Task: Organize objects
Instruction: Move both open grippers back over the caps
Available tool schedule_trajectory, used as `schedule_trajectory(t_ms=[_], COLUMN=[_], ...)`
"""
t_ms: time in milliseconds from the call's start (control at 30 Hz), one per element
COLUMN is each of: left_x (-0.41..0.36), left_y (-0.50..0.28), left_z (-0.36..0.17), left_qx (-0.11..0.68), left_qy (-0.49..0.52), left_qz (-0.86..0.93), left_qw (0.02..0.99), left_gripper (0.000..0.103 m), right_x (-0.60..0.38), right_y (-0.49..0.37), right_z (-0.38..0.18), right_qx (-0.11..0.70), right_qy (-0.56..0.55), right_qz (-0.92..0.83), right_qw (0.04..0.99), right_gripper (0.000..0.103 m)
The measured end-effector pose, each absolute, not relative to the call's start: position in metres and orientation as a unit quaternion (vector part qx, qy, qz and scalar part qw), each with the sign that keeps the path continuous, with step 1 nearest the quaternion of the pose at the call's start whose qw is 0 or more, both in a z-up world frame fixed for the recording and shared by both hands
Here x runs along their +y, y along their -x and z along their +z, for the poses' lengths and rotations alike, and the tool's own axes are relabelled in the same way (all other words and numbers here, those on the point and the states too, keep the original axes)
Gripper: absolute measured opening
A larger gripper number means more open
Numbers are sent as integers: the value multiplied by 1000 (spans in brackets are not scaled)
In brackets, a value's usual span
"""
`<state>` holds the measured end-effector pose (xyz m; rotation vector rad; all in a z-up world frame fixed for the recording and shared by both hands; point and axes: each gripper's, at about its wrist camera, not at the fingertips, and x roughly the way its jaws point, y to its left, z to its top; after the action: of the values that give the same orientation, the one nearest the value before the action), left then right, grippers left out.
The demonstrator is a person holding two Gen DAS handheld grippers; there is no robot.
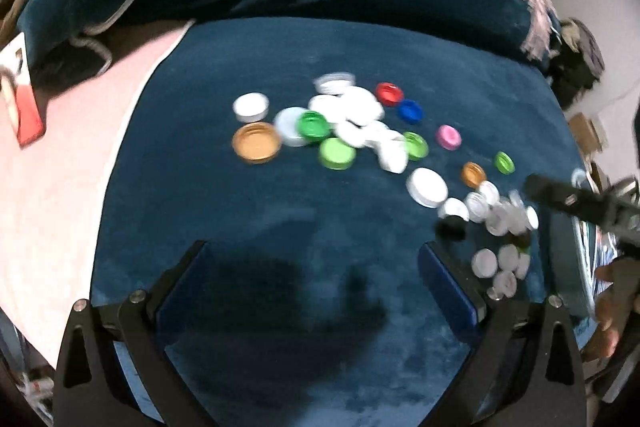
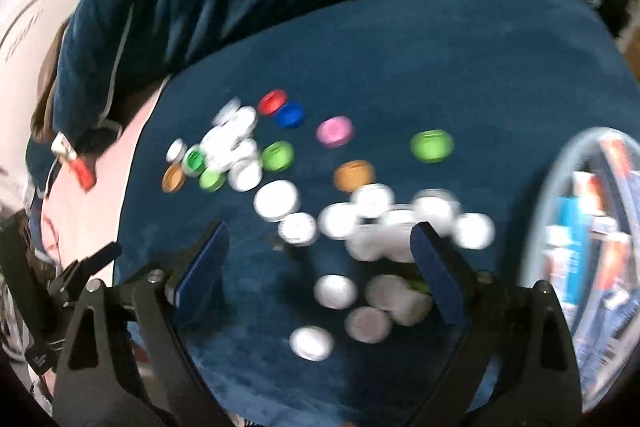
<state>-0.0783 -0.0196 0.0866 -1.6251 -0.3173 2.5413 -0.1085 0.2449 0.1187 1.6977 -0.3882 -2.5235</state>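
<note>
I am hovering the right hand-held gripper (image 2: 320, 251), spread wide and carrying nothing, over a cluster of white caps (image 2: 376, 227) on the blue velvet cloth (image 2: 460, 67); the left hand-held gripper (image 1: 316, 267) is also hanging released above bare cloth. I am judging that closing here risks pinching several touching caps at once and scattering them toward the clear tub (image 2: 540, 211) just beside. Both views are smearing, so I am risking a misjudged approach. The coloured caps (image 1: 450, 137) are lying farther off.

I can read no text, blurred print on the red-and-white card (image 1: 18, 99), boxes in the clear round tub (image 2: 580, 227) illegible
</note>
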Motion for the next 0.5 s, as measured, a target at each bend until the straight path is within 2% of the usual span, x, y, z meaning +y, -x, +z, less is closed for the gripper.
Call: schedule_trajectory(t_ms=[200, 500], left_x=[-49, -74], left_y=[84, 97], left_z=[66, 47], left_qx=[-133, -170], left_qy=[548, 542], left_qz=[825, 823], left_qw=[33, 23], left_gripper=[102, 102], right_x=[205, 190], right_y=[148, 169], right_z=[80, 52], right_qx=[-90, -79], right_qy=[-602, -637], right_qz=[-792, -765], right_qw=[57, 50], right_gripper=[91, 90])
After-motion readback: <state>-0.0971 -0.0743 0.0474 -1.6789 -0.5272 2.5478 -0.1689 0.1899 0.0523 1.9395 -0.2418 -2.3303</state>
